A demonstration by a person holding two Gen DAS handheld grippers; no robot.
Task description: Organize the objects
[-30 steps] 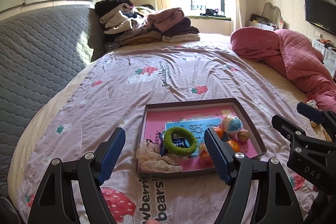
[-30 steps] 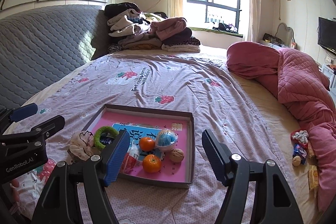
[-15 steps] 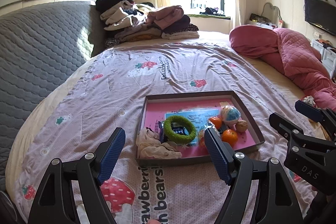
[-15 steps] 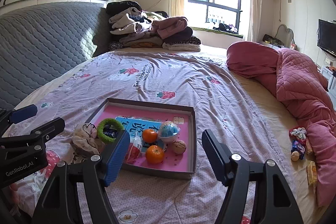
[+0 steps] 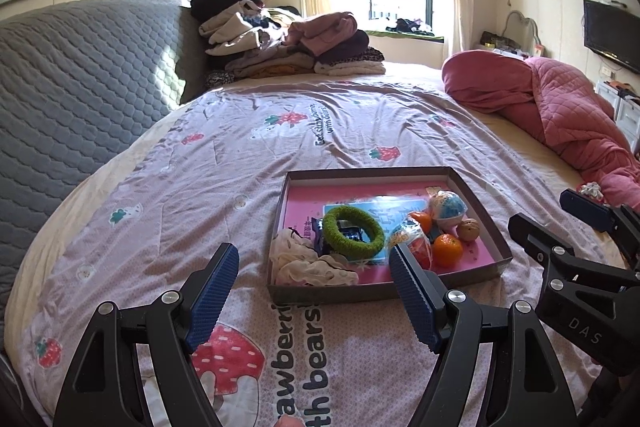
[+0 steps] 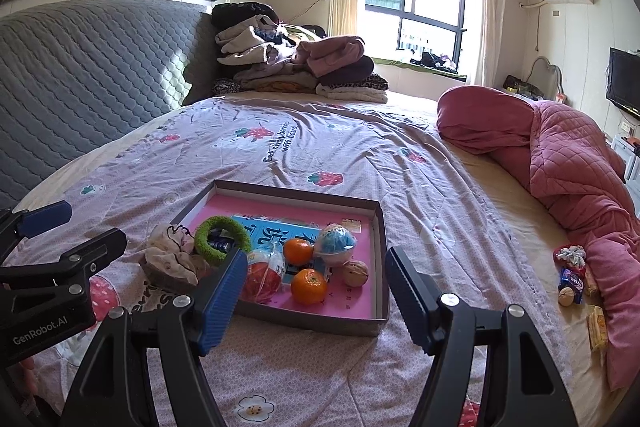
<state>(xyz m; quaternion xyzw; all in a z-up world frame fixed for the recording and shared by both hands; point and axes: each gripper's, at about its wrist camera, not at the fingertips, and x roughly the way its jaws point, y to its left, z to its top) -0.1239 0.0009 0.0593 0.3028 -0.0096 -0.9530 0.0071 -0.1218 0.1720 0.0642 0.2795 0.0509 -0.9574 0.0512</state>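
A shallow brown tray with a pink floor [image 5: 352, 183] [image 6: 380, 263] lies on the bed. In it are a green ring [image 5: 353, 230] [image 6: 222, 238], a crumpled cream cloth [image 5: 308, 263] [image 6: 172, 259], two oranges [image 6: 309, 285] [image 6: 298, 251], a blue-and-white ball [image 5: 448, 206] [image 6: 335, 243], a walnut [image 5: 468, 229] [image 6: 355, 272] and a red wrapped snack [image 6: 262, 273]. My left gripper [image 5: 314, 297] is open and empty, above the bedspread just short of the tray's near edge. My right gripper [image 6: 314, 301] is open and empty, also short of the tray.
Loose snacks, a walnut [image 6: 566, 295] and a scrunchie [image 6: 570, 255] lie on the bed at the right by a rolled pink quilt [image 6: 560, 163]. Folded clothes [image 6: 296, 63] are piled at the far end. A grey padded headboard [image 5: 80, 87] runs along the left.
Both grippers have drawn back from the tray and risen slightly, so the tray sits farther away in both views. Both stay open and empty.
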